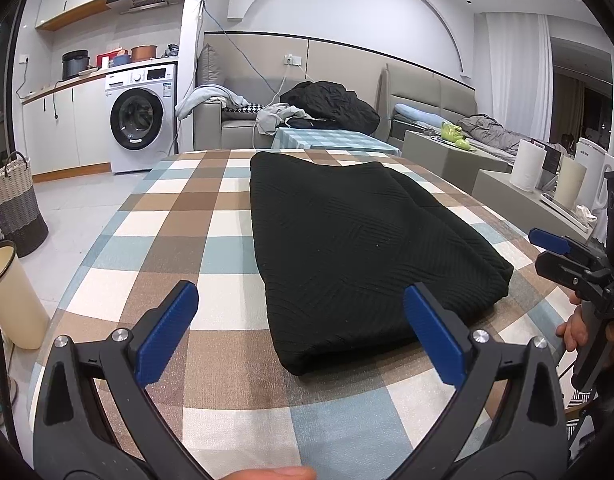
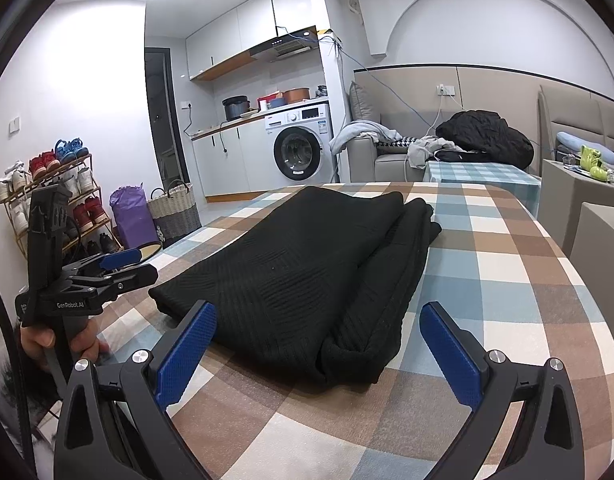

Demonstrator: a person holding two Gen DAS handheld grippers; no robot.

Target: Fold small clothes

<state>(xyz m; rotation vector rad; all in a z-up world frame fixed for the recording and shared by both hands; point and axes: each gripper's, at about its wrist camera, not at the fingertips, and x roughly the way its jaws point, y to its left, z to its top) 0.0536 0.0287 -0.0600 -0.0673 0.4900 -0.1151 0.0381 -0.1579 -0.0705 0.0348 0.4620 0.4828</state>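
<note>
Left wrist view: the left gripper [image 1: 301, 334] hangs low over the checked brown, blue and white desk cloth [image 1: 211, 216], its blue-padded fingers [image 1: 167, 336] spread wide and holding nothing. Just ahead lies the black ribbed knit garment [image 1: 359, 240], folded into a long flat slab at mid-desk. The right gripper [image 1: 563, 258] shows at the frame's right edge, held in a hand [image 1: 575, 326].

Right wrist view: the right gripper's [image 2: 319, 348] fingers [image 2: 451, 354] likewise stand parted and empty before the garment's [image 2: 307, 272] near end. This view alone shows a second, narrower folded layer [image 2: 391, 272] along the right side. The left-hand view instead shows one clean near left corner.

Judgement: soft, limp, moderately thick knit, not slippery; pinch both near corners through all layers. Beyond stands a white front-loading washing machine [image 1: 141, 116].
</note>
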